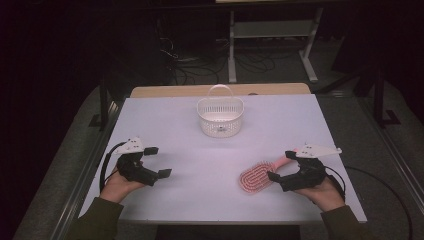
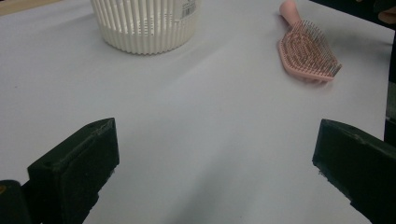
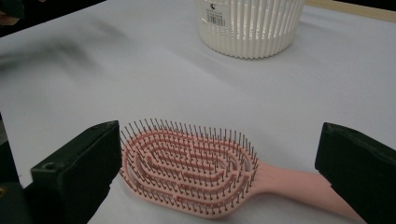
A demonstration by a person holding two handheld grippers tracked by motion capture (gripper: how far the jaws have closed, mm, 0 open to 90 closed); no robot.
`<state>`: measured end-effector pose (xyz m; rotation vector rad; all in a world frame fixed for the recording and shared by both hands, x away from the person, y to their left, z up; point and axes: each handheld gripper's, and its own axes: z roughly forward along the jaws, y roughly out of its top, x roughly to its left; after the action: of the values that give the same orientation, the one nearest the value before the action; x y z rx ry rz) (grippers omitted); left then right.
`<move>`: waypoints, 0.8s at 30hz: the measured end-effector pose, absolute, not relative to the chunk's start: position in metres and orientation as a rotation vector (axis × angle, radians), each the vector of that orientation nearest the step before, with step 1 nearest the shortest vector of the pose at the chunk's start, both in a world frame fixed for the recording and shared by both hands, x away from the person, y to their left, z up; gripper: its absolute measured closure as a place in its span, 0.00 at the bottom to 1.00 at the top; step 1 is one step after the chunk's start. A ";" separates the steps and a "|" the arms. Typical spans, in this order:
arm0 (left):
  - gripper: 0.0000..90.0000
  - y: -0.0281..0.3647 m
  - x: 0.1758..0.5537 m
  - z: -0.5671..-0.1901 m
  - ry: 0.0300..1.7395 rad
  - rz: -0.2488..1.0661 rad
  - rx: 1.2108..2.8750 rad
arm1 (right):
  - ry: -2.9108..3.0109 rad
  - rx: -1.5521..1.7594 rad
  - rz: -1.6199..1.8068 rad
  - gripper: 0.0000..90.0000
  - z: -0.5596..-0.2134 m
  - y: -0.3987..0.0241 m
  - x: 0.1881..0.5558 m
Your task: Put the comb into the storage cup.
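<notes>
A pink hairbrush (image 1: 257, 175) lies bristles up on the white table (image 1: 215, 150), its handle pointing toward the right edge. My right gripper (image 1: 281, 165) is open just right of the brush, with the brush head (image 3: 187, 165) low between its jaws but untouched. My left gripper (image 1: 157, 162) rests open near the table's left front, nothing between its jaws. A white slatted basket (image 1: 220, 116) with an upright handle stands at the back middle. The left gripper view has the basket (image 2: 144, 25) far left and the hairbrush (image 2: 306, 51) far right.
A wooden strip (image 1: 220, 90) shows past the table's far edge. Beyond it, on a dark floor, are cables and a white frame stand (image 1: 272, 30). A wide bare stretch of tabletop lies between the two grippers.
</notes>
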<state>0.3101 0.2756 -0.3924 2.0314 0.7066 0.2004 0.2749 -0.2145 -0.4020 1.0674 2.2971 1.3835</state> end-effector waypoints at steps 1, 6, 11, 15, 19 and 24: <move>0.00 0.275 0.310 -0.393 0.705 0.200 2.031 | 2.299 1.068 1.381 0.00 -0.402 -0.215 0.275; 0.00 0.275 0.311 -0.393 0.704 0.198 2.033 | 2.298 1.078 1.375 0.01 -0.401 -0.218 0.276; 0.00 0.276 0.311 -0.392 0.712 0.202 2.024 | 2.318 1.071 1.353 0.01 -0.402 -0.218 0.278; 0.00 0.275 0.310 -0.391 0.706 0.206 2.029 | 2.327 1.073 1.336 0.01 -0.401 -0.219 0.280; 0.00 0.276 0.310 -0.391 0.700 0.209 2.026 | 2.322 1.069 1.312 0.02 -0.398 -0.219 0.281; 0.00 0.277 0.310 -0.391 0.695 0.208 2.026 | 2.308 1.081 1.284 0.03 -0.391 -0.218 0.287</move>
<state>0.3097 0.2767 -0.3905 2.0259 0.6948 0.2083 0.2866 -0.2184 -0.3906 1.0812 2.3084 1.2842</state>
